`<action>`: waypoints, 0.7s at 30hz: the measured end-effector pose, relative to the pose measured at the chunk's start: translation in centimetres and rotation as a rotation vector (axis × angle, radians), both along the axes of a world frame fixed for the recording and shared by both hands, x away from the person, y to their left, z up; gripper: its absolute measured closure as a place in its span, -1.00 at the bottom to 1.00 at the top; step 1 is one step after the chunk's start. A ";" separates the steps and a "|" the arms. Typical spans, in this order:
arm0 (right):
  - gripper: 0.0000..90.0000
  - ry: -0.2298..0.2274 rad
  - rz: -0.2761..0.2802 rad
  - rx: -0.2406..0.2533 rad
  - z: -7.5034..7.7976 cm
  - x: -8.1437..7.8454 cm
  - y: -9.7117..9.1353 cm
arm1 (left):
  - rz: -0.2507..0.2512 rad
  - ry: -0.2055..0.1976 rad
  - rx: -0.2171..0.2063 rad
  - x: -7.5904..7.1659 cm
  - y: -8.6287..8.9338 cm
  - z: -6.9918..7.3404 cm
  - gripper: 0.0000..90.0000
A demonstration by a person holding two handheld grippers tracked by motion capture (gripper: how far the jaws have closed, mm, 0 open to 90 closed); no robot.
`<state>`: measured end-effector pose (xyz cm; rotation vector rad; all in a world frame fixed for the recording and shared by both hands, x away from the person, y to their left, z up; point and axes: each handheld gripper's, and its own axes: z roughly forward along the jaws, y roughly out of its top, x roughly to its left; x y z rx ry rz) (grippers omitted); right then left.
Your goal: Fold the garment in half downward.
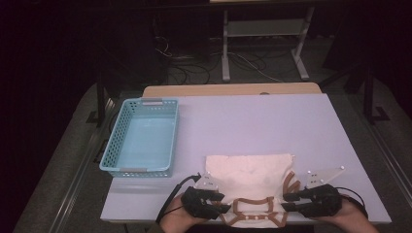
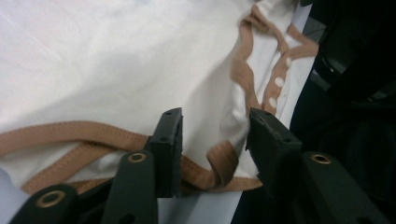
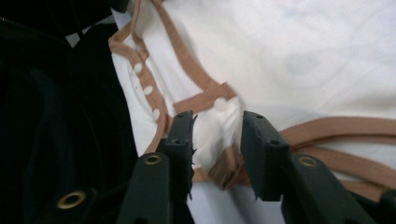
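- Left gripper view: left gripper (image 2: pixel 212 140) jaws part open, straddling the brown-trimmed hem of the cream garment (image 2: pixel 116 70); fold between, not clamped
- Right gripper view: right gripper (image 3: pixel 217 140) likewise, white snaps visible
- High view: garment at near table (image 1: pixel 272 116) edge; perforated blue basket (image 1: pixel 112 145) far-left

Black grippers (image 1: pixel 221 202), brass-ringed screw holes, grey plates, black cables

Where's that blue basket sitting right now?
In the high view, the blue basket sits at the table's left edge, beyond the left claw and left of the white garment.
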<state>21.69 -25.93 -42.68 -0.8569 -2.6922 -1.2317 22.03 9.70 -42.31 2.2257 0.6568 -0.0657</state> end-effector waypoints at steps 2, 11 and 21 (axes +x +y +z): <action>0.31 -0.004 -0.008 0.016 0.3 0.2 0.0 | 0.004 0.001 -0.018 0.2 0.1 0.3 0.14; 0.68 -0.052 -0.020 0.020 0.9 1.9 0.9 | 0.005 -0.034 -0.045 1.5 -0.4 1.2 0.35; 0.97 -0.003 0.038 -0.061 -0.7 3.4 2.4 | -0.070 0.002 -0.001 1.8 -1.8 0.3 0.95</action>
